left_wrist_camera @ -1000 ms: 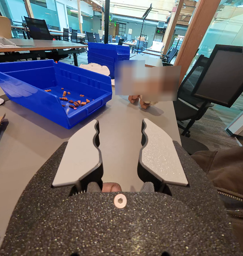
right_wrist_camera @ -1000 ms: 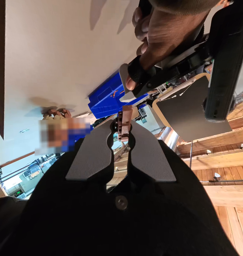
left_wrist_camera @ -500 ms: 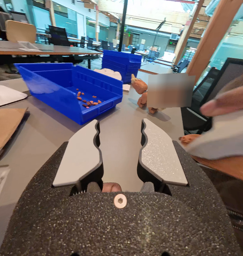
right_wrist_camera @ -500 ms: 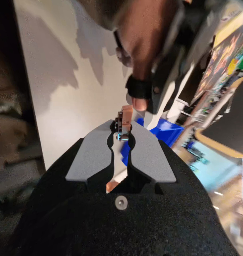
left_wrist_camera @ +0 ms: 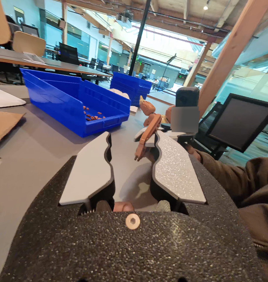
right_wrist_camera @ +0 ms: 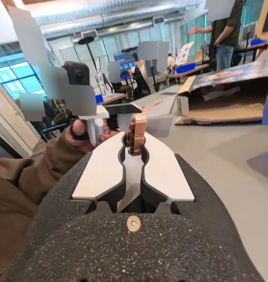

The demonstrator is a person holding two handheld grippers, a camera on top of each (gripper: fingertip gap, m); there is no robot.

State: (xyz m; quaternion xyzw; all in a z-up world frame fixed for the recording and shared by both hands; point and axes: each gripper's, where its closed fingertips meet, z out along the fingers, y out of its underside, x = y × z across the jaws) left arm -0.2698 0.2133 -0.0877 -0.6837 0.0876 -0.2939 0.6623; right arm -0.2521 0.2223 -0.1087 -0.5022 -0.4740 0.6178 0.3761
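Right gripper is clamped on a brown block-built piece, pads pressing both of its sides; the piece stands upright above the grey table. Left gripper has its fingers apart with nothing between them, the piece just ahead of its right fingertip. A blue bin holding small brown bricks sits to the left, a brown figure beyond.

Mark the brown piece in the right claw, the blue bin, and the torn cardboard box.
Brown piece (right_wrist_camera: pixel 139 131): right wrist view, its tan face above the fingertips.
Blue bin (left_wrist_camera: pixel 99 126): left wrist view, near front wall.
Cardboard box (right_wrist_camera: pixel 221 111): right wrist view, inner floor.
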